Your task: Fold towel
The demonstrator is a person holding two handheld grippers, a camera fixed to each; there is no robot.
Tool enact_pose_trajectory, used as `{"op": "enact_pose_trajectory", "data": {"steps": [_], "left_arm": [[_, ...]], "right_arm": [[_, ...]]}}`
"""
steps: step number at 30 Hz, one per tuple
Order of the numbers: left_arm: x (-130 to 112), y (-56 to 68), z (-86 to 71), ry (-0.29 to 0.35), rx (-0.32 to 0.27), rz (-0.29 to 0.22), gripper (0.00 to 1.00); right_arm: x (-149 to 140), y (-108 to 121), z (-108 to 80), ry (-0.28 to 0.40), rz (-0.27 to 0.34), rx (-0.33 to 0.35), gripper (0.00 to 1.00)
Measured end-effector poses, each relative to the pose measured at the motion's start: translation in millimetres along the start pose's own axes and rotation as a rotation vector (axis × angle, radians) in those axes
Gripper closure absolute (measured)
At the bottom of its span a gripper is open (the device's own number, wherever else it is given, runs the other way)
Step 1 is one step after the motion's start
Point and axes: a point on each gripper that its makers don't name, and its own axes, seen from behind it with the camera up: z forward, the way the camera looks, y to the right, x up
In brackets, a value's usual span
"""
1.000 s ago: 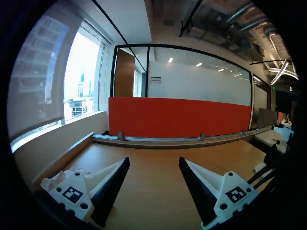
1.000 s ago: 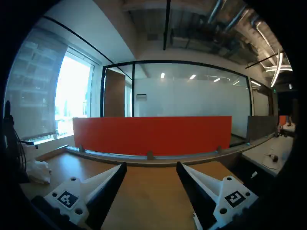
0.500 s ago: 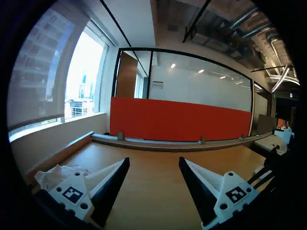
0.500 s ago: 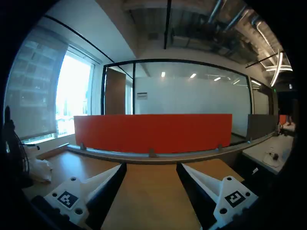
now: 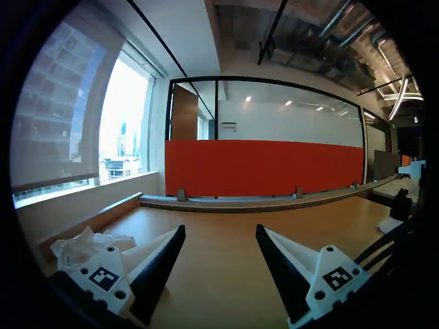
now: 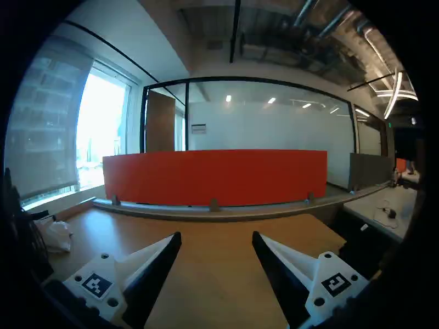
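A crumpled white towel (image 5: pixel 90 244) lies on the wooden desk (image 5: pixel 219 257) near the window wall, just beyond my left gripper's left finger in the left gripper view. My left gripper (image 5: pixel 219 229) is open above the desk, holding nothing. In the right gripper view the same towel (image 6: pixel 56 236) sits far to the left, well away from my right gripper (image 6: pixel 215 236), which is also open with only bare desk (image 6: pixel 219 274) between its fingers.
An orange divider panel (image 5: pixel 263 167) on a metal rail bounds the desk's far edge. A low wooden ledge (image 5: pixel 88 219) runs along the window side. A dark object (image 5: pixel 401 204) and something white sit at the desk's right. Dark cables (image 6: pixel 16 230) hang at the left.
More of the towel now shows past the left gripper's left finger. The right gripper view takes in more desk surface than before. Both grippers stay open.
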Motion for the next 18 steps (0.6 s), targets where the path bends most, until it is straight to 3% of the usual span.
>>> {"op": "enact_pose_trajectory", "data": {"steps": [8,18], "left_arm": [[-26.9,5.3,-1.2,0.020,-0.001,-0.010,0.05],[-50.6,7.6,8.9,0.029,-0.003,-0.005,0.05]], "right_arm": [[-8.6,4.0,-1.3,0.026,-0.011,-0.004,0.00],[-19.1,1.9,3.6,0.044,-0.010,0.002,0.00]]}}
